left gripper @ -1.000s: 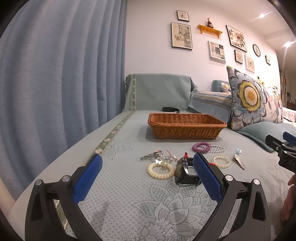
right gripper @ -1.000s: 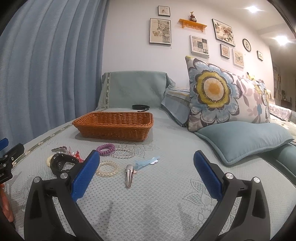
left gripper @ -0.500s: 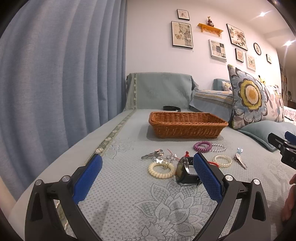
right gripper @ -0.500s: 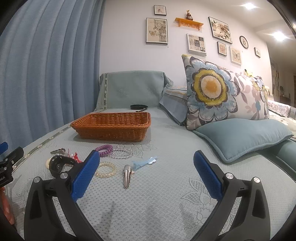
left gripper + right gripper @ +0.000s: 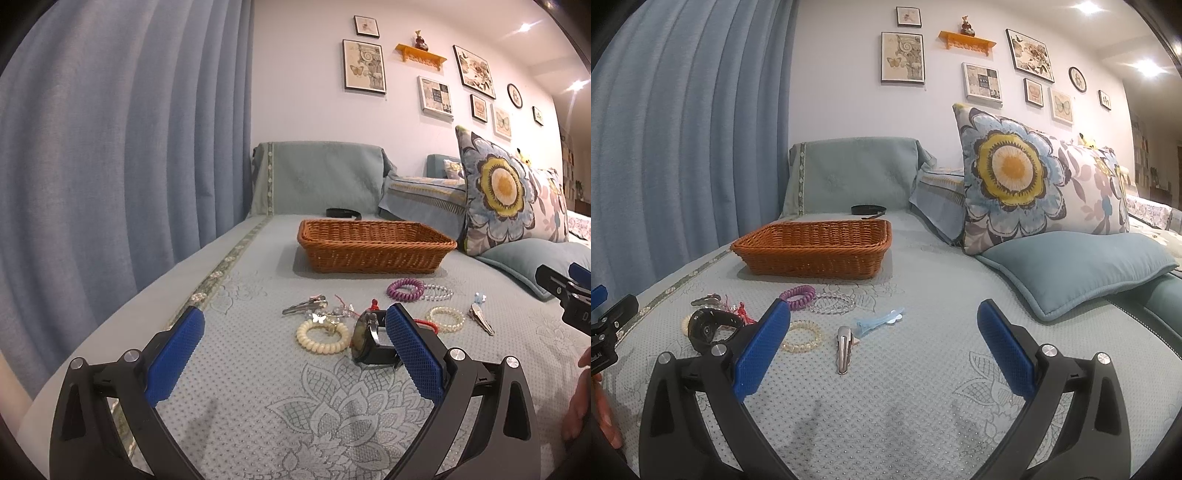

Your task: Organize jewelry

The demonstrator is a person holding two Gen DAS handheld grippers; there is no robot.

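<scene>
While both claws, the left claw (image 5: 293, 345) and right claw (image 5: 882, 338), hang spread wide and empty at lower frame, the jewelry lies loose at centre, watch (image 5: 369, 341) nearest, below the wicker basket (image 5: 375, 245), probably its destination.

Scattered jewelry (image 5: 373, 317) before wicker basket (image 5: 373, 245)
</scene>
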